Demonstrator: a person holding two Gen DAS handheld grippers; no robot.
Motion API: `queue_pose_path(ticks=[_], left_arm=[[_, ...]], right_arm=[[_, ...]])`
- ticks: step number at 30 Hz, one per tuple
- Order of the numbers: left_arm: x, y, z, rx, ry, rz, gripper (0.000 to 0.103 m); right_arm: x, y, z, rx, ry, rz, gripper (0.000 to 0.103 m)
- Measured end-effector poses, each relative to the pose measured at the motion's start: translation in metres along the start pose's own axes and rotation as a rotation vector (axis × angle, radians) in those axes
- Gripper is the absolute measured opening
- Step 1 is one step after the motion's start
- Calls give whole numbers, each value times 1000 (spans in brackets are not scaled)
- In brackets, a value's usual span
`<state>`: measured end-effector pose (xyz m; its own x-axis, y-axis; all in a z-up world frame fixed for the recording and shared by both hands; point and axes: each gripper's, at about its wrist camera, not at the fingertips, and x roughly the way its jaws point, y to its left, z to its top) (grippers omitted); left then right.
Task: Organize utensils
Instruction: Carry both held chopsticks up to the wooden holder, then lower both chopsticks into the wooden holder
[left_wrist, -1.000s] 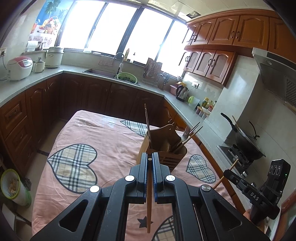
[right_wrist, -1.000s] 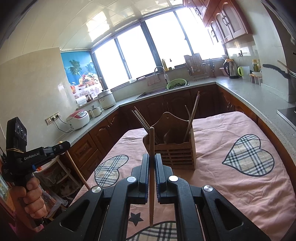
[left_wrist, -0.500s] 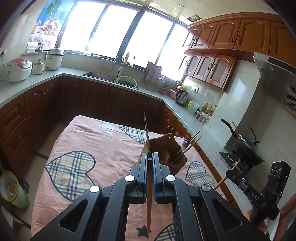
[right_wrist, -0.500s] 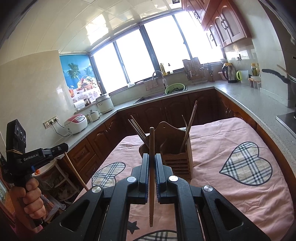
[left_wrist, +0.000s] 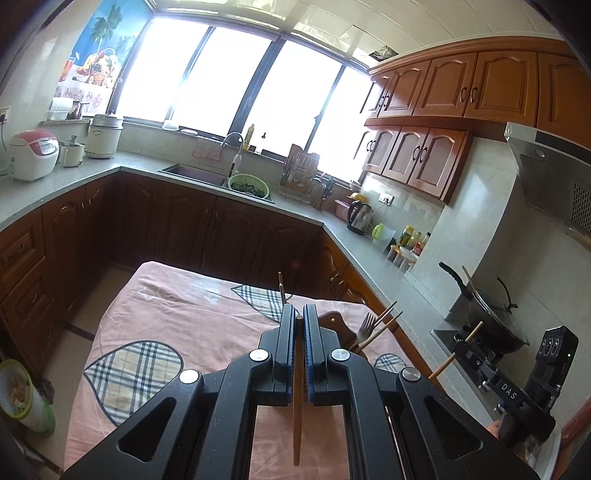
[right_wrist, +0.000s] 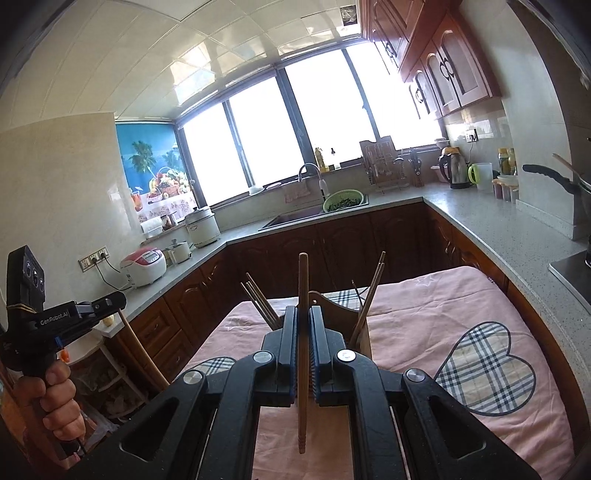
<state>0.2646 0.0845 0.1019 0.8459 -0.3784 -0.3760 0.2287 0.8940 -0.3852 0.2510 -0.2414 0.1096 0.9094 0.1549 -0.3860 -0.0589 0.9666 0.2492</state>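
Just beyond the right gripper (right_wrist: 303, 343), the wooden holder (right_wrist: 334, 314) is mostly hidden — its compartments can't be told apart.

Ahead of you the pink cloth (left_wrist: 192, 325) with plaid hearts covers the worktop. Beyond it a grey counter (left_wrist: 303, 212) runs under the windows, carrying a sink (left_wrist: 195, 173), a green colander (left_wrist: 248, 183) of greens just beside it, a steel kettle (left_wrist: 360, 218) and a white rice cooker (left_wrist: 33, 155). A black wok (left_wrist: 491, 317) sits on the stove at your right.

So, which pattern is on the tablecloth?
Pink tablecloth with plaid hearts, clearest in the right wrist view.
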Motion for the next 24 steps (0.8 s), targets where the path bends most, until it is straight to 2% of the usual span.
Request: queue_pose_path(ticks=[11, 24], left_arm=[[32, 1, 20, 3, -70, 5, 3], [97, -1, 36, -2, -145, -3, 3]], right_arm=[[17, -8, 35, -11, -71, -23, 6], [51, -26, 60, 0, -107, -53, 6]])
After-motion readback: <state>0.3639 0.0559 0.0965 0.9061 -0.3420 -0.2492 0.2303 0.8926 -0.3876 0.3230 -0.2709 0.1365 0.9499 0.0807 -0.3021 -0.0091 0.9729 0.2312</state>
